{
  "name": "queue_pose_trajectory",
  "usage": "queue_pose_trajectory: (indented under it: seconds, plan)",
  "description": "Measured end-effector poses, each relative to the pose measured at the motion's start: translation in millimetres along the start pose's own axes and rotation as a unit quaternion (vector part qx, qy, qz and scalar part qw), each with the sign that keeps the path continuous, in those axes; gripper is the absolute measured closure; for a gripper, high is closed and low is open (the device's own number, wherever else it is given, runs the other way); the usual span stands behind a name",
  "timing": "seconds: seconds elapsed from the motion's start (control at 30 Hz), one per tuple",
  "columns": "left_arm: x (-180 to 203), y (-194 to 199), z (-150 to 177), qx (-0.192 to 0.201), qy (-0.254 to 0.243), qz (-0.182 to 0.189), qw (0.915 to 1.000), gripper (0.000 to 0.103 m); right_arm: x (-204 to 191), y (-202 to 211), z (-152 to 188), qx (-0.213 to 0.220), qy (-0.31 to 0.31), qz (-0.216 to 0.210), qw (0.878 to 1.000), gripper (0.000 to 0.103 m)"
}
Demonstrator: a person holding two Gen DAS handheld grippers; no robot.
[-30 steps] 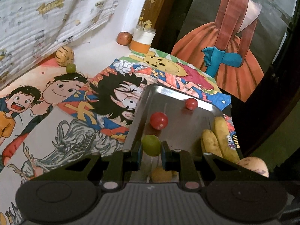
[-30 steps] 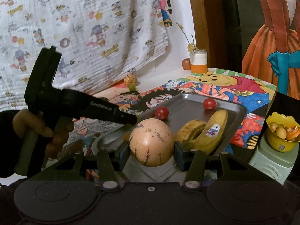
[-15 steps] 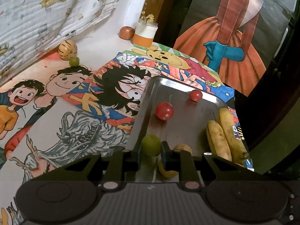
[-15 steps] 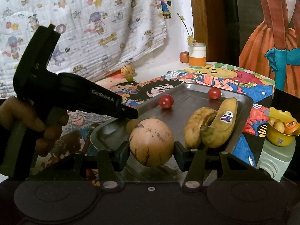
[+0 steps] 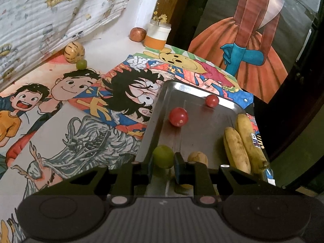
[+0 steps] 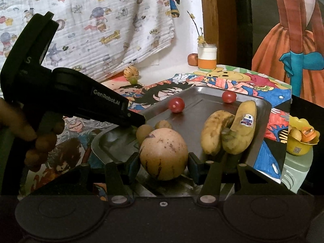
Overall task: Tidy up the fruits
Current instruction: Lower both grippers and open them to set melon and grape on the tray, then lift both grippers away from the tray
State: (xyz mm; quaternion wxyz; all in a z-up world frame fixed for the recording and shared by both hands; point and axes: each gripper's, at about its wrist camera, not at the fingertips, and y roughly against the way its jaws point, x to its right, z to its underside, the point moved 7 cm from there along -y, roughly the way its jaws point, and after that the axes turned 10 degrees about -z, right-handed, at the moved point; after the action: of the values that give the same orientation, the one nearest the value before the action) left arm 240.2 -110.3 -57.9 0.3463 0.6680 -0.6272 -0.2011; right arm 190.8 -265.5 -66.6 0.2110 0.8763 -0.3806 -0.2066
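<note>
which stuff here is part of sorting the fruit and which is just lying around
Job: left claw gripping green grape; right claw gripping striped melon; tray; bananas; cherry tomatoes.
Just lying about: orange-banded jar; yellow bowl; cartoon cloth.

- Dim, warm indoor light in both views; colours look muddy.
- Glare on the metal tray [image 5: 182, 87] far rim.
- Fisheye bending, black corners.
- Slightly soft, grainy detail.

Green grape [image 5: 163, 156] and tan purple-flecked melon [image 6: 163, 154] between black grippers. Ahead: silver tray [image 5: 194, 90], two red tomatoes [image 5: 178, 116], brown-spotted yellow bananas [image 6: 229, 126]. Farther out, multicolour cartoon-print cloth [image 5: 85, 109].
</note>
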Motion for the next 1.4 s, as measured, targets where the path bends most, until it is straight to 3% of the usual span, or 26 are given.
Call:
queue_pose_trajectory:
  seconds: [0.4, 0.53, 0.73, 0.97, 1.13, 1.4]
  plan:
    - [-0.3, -0.2, 2.2, -0.007, 0.005, 0.002, 1.0000, 0.079, 1.1, 2.0, 1.4, 0.007, -0.012, 0.003, 1.000, 0.049]
    - [-1.4, -0.3, 2.2, -0.010, 0.013, 0.005, 0.9999, 0.078, 1.0, 3.0, 1.5, 0.009, -0.014, 0.000, 1.000, 0.044]
    - [-1.7, 2.3, 1.5, -0.012, 0.020, 0.012, 0.9997, 0.071, 1.1, 6.4, 3.6, 0.016, -0.019, 0.005, 1.000, 0.041]
    - [-0.4, 12.4, 0.2, -0.003, 0.021, 0.019, 0.9996, 0.048, -2.6, 13.2, 2.2, 0.028, -0.019, 0.010, 0.999, 0.034]
    - [-6.5, 19.1, -2.7, 0.006, 0.026, 0.014, 0.9995, 0.042, -8.4, 21.5, -0.1, 0.039, -0.018, 0.014, 0.999, 0.027]
    - [-21.6, 34.9, -5.3, 0.029, 0.044, 0.008, 0.9985, 0.004, -15.6, 38.7, -4.5, 0.075, -0.048, 0.027, 0.996, 0.006]
